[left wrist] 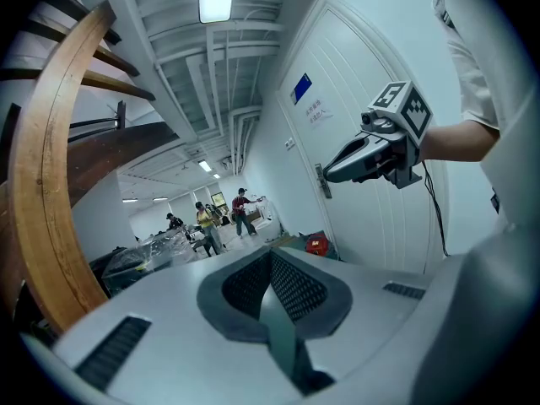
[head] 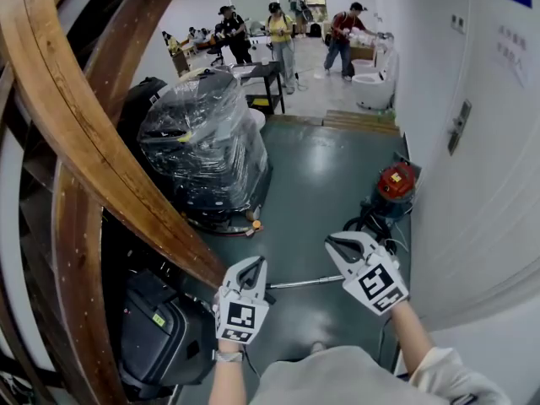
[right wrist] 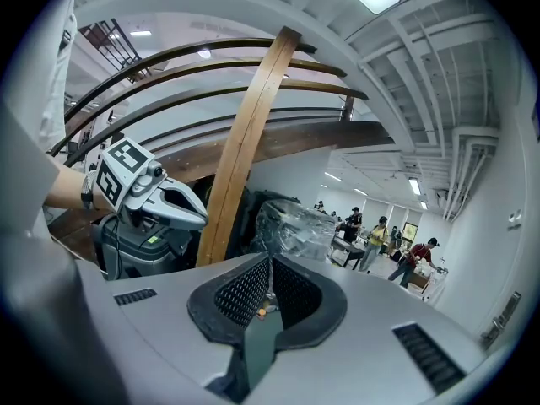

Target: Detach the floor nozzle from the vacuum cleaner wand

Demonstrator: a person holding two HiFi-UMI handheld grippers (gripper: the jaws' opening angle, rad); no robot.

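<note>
The left gripper (head: 251,267) and right gripper (head: 339,245) are both held out with jaws closed on nothing, above the silver wand (head: 299,283) lying on the green floor (head: 325,184) near the red vacuum cleaner (head: 395,184) by the wall

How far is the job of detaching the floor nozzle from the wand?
Done: nothing. In hand: nothing; the left gripper and right gripper are empty, jaws together. Remaining: everything; the wand lies on the floor near the red vacuum cleaner, untouched, its nozzle out of sight.
</note>
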